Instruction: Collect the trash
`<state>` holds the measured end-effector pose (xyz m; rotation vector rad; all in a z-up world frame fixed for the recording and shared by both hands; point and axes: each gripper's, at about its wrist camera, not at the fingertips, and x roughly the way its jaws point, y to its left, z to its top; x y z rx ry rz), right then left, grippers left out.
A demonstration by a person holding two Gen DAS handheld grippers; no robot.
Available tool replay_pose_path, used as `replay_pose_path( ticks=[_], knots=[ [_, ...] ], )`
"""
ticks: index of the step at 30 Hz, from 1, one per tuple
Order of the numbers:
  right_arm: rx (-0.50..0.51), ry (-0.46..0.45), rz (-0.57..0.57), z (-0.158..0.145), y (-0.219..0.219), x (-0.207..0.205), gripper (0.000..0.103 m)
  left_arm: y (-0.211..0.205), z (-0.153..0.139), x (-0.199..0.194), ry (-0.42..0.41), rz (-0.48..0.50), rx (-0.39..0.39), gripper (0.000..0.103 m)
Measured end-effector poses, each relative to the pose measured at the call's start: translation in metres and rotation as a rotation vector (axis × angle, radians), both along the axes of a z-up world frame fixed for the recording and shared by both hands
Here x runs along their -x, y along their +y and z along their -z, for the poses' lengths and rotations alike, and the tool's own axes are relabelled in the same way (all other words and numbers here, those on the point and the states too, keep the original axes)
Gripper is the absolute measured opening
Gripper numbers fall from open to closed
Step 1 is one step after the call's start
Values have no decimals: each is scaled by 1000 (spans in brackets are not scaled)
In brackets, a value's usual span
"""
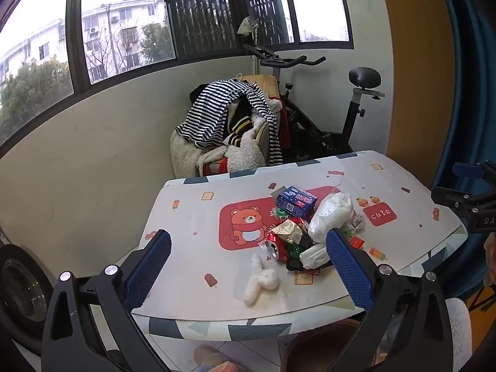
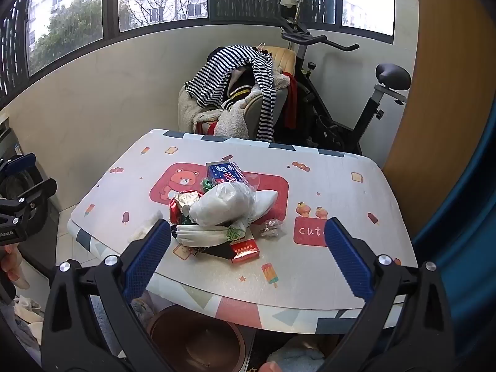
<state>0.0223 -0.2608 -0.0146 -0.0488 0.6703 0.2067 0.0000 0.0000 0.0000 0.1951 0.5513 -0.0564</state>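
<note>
A heap of trash lies on the cartoon-print table: a blue box, a white plastic bag, a crushed red can, foil wrapper, a red packet, a folded white mask and a twisted white tissue. My left gripper is open above the table's near edge, the tissue between its fingers. My right gripper is open over the near edge, the heap just beyond it.
A brown bin stands on the floor under the table's near edge. Behind the table are a chair piled with clothes and an exercise bike. A wall with windows runs behind.
</note>
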Motion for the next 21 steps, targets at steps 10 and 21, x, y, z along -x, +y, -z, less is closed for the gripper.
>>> replay_pose_path(
  ticks=[10, 21],
  knots=[
    [-7, 1, 2, -4, -7, -1, 97, 2, -2, -2, 1, 1, -5, 98],
    [-6, -1, 1, -2, -5, 0, 97, -1, -1, -2, 0, -4, -7, 98]
  ],
)
